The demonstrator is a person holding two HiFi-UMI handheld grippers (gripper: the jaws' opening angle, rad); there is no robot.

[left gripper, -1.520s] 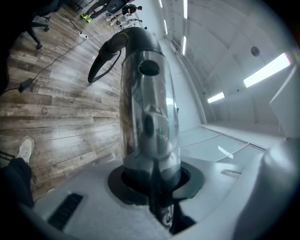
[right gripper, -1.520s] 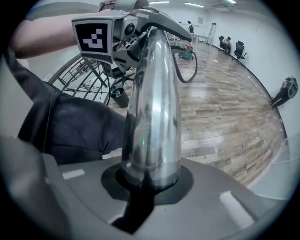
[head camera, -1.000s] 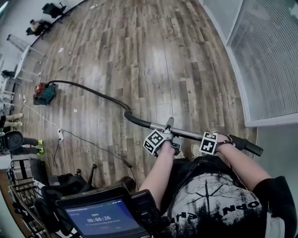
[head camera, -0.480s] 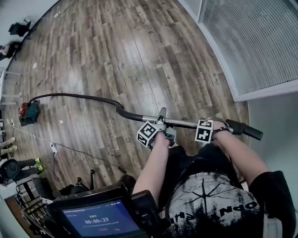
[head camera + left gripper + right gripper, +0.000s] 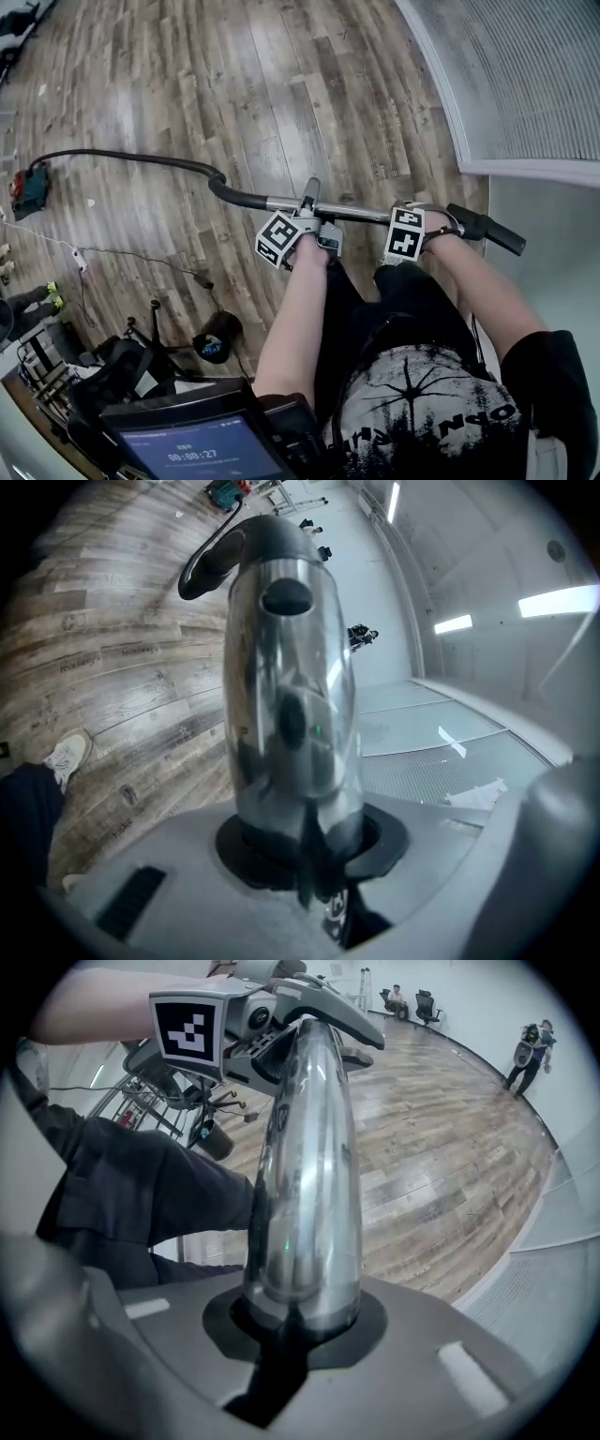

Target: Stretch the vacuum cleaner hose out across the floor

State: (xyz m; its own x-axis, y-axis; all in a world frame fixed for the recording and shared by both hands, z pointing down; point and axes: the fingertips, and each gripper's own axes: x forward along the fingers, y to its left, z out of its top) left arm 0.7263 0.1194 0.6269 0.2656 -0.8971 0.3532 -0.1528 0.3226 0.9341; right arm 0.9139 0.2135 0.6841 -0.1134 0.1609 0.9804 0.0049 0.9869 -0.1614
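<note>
Wood-plank floor (image 5: 281,84) fills most of my head view, with a ribbed white panel (image 5: 534,75) running along its right side. Next biggest is the black hose (image 5: 122,157). It comes off the red and teal vacuum cleaner (image 5: 28,187) sitting way over at the left edge, runs right across the planks in a long shallow arc, then thickens and curves up into the chrome wand (image 5: 361,214). I've got that wand held level in front of me, just beyond the person's knees, so the hose end is off the floor while the machine end is down on it. The left gripper (image 5: 309,208) is clamped on the wand close to where the hose joins. In the left gripper view the shiny tube sits right in the jaws, both sides pressed against it. The right gripper (image 5: 419,212) is clamped further along the same tube, near the black grip (image 5: 487,230) that sticks out past it on the right. The right gripper view shows the chrome wedged between its jaws the same way. Smaller stuff: a tablet (image 5: 202,450) at the bottom edge and a thin white cable (image 5: 56,244) trailing over the floor below the vacuum.
</note>
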